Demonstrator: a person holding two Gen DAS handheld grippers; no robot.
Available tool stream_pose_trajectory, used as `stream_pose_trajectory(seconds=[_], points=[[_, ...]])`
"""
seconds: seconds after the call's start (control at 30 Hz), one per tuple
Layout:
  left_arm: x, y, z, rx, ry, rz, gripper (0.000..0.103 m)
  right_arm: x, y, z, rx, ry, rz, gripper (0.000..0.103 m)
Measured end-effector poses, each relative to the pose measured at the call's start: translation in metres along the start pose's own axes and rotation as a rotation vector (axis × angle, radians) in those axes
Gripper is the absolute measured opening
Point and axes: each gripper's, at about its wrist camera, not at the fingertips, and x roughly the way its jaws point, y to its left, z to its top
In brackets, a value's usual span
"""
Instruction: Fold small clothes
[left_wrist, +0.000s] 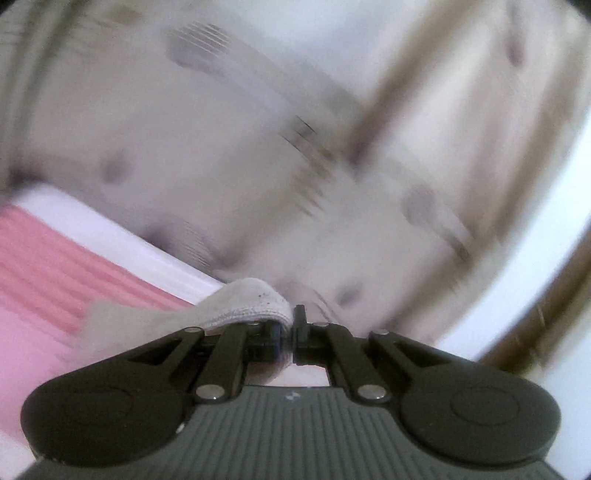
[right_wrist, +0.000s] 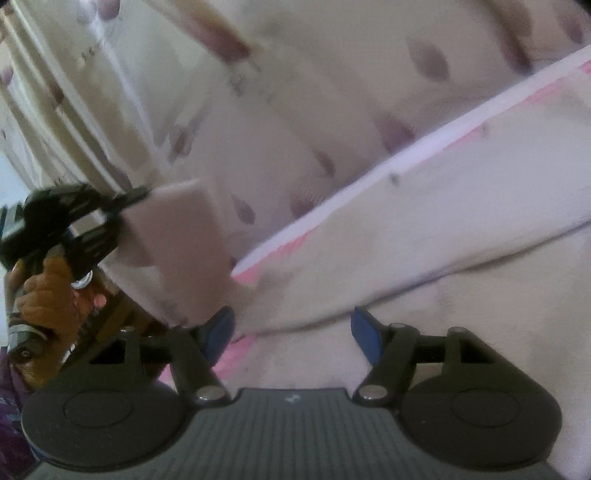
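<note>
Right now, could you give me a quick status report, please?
Left gripper shut on whitish garment, lifted. Right gripper open, nothing clamped. Nothing obstructing.

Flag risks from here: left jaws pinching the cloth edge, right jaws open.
1. The left gripper pinches only the hemmed edge of the pale cloth; with everything blurred, it could slip out.
2. The right gripper has open jaws over the spread garment and holds nothing, so the cloth may drag or bunch.
</note>
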Motion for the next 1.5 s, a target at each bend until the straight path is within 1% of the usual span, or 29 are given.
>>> stream_pose_trajectory(seconds=[0.1,0.17,0.2,0.23,0.27,0.3,0.33,0.37,0.4,0.43,0.47,0.5,0.57,0.63,0.7,0.8,0.87,1.0,1.07,1.1,1.17,1.2,1.27,1.33,1.37,1.4,1.43,1.47,1.5], points=[[0.050,-0.043,-0.033,0.045,0.084,-0.040,0.004,-0.025,-0.010,0.010,0.012,-0.016,-0.025,0.070],[0.080,-0.057,-0.056,0.070,0.140,-0.066,0.004,-0.047,-0.020,0.017,0.026,-0.040,-0.037,0.070],[0.098,-0.066,-0.071,0.102,0.166,-0.074,0.004,-0.056,-0.025,0.020,0.032,-0.050,-0.045,0.070],[0.110,-0.071,-0.083,0.128,0.182,-0.076,0.007,-0.064,-0.030,0.023,0.037,-0.058,-0.053,0.070],[0.121,-0.076,-0.095,0.153,0.194,-0.075,0.015,-0.073,-0.036,0.026,0.042,-0.069,-0.061,0.071],[0.131,-0.080,-0.108,0.184,0.211,-0.075,0.026,-0.082,-0.043,0.028,0.047,-0.084,-0.071,0.073],[0.134,-0.081,-0.117,0.206,0.228,-0.081,0.058,-0.090,-0.048,0.029,0.054,-0.094,-0.079,0.075],[0.140,-0.082,-0.123,0.215,0.237,-0.082,0.086,-0.097,-0.056,0.031,0.066,-0.107,-0.089,0.076],[0.142,-0.080,-0.128,0.210,0.217,-0.088,0.092,-0.102,-0.062,0.032,0.076,-0.116,-0.096,0.076],[0.137,-0.078,-0.132,0.198,0.172,-0.098,0.094,-0.107,-0.068,0.032,0.086,-0.122,-0.102,0.076],[0.130,-0.073,-0.133,0.189,0.143,-0.109,0.098,-0.108,-0.071,0.034,0.094,-0.126,-0.109,0.076],[0.123,-0.065,-0.129,0.175,0.134,-0.119,0.102,-0.110,-0.075,0.036,0.100,-0.128,-0.118,0.076],[0.111,-0.053,-0.124,0.122,0.103,-0.127,0.103,-0.111,-0.078,0.040,0.088,-0.128,-0.133,0.076],[0.084,-0.034,-0.124,0.069,0.041,-0.095,0.103,-0.107,-0.073,0.046,0.051,-0.124,-0.153,0.076],[0.057,-0.010,-0.126,0.041,-0.036,-0.005,0.103,-0.094,-0.061,0.056,-0.004,-0.103,-0.165,0.076],[0.035,0.028,-0.136,0.006,-0.117,0.145,0.103,-0.068,-0.035,0.066,-0.123,-0.054,-0.193,0.076],[0.037,0.049,-0.144,0.001,-0.097,0.200,0.102,-0.041,-0.015,0.071,-0.205,-0.018,-0.230,0.076],[0.037,0.068,-0.167,0.026,-0.109,0.244,0.102,-0.008,0.017,0.057,-0.382,0.047,-0.295,0.076],[0.042,0.066,-0.168,0.027,-0.078,0.260,0.102,-0.002,0.025,0.040,-0.476,0.067,-0.320,0.076],[0.039,0.064,-0.168,0.047,-0.092,0.241,0.102,0.003,0.027,0.033,-0.514,0.084,-0.339,0.076],[0.041,0.060,-0.171,0.100,-0.125,0.262,0.103,0.014,0.026,0.020,-0.599,0.115,-0.395,0.073],[0.039,0.058,-0.173,0.115,-0.127,0.266,0.103,0.020,0.026,0.015,-0.662,0.117,-0.423,0.063],[0.040,0.055,-0.175,0.128,-0.117,0.247,0.103,0.034,0.027,0.008,-0.775,0.152,-0.492,0.054],[0.041,0.056,-0.175,0.123,-0.117,0.250,0.103,0.039,0.023,0.008,-0.807,0.174,-0.518,0.052],[0.039,0.055,-0.175,0.112,-0.115,0.246,0.103,0.039,0.020,0.010,-0.801,0.172,-0.515,0.039],[0.039,0.057,-0.175,0.093,-0.106,0.247,0.103,0.036,0.017,0.015,-0.778,0.162,-0.510,0.023],[0.040,0.060,-0.174,0.075,-0.099,0.249,0.103,0.029,0.013,0.024,-0.724,0.139,-0.504,0.016],[0.040,0.062,-0.174,0.056,-0.096,0.251,0.103,0.024,0.009,0.033,-0.658,0.113,-0.496,0.013],[0.039,0.065,-0.173,0.039,-0.094,0.252,0.103,0.015,-0.001,0.046,-0.553,0.068,-0.482,0.012]])
